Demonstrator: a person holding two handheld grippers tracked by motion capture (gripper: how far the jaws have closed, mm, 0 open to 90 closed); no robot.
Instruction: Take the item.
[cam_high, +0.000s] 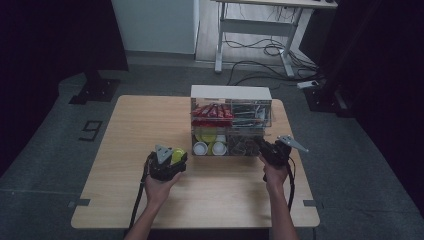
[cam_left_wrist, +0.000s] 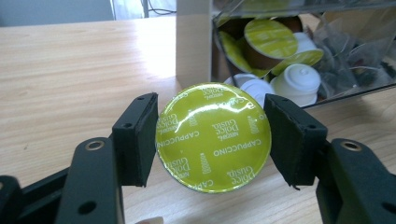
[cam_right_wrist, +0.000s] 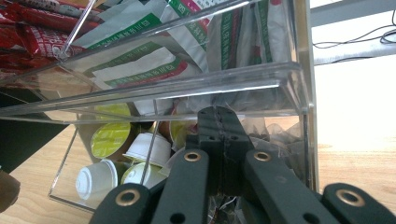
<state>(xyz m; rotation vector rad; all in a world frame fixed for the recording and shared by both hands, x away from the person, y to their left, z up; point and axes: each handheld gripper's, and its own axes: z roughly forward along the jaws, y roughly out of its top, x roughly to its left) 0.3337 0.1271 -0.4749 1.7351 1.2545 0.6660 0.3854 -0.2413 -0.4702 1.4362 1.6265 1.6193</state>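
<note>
From above, we see just a sliver of the capsule (cam_high: 178, 154) – the left tongs (cam_high: 172, 161) cover the rest. In the right gripper view, the right tongs (cam_right_wrist: 219, 122) hide whatever lies behind their tips, and the clear organizer (cam_right_wrist: 187, 88) runs off the frame.

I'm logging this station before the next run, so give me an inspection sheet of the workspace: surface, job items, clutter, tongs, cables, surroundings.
Surface: light wooden table, bare outside the work area.
Job's things: green-lidded coffee capsule, lid reading cappuccino; clear organizer at the far edge, holding capsules below and red sachets and packets above.
Clutter: nothing seen.
Grippers: left tongs shut on the capsule, near the organizer's front; right tongs shut, tips pushed into the organizer's lower right compartment among clear bags.
Cables: one trails from each of the tongs toward the person; loose cables on the floor beyond.
Surroundings: grey floor, white desk frame, dark curtains.
</note>
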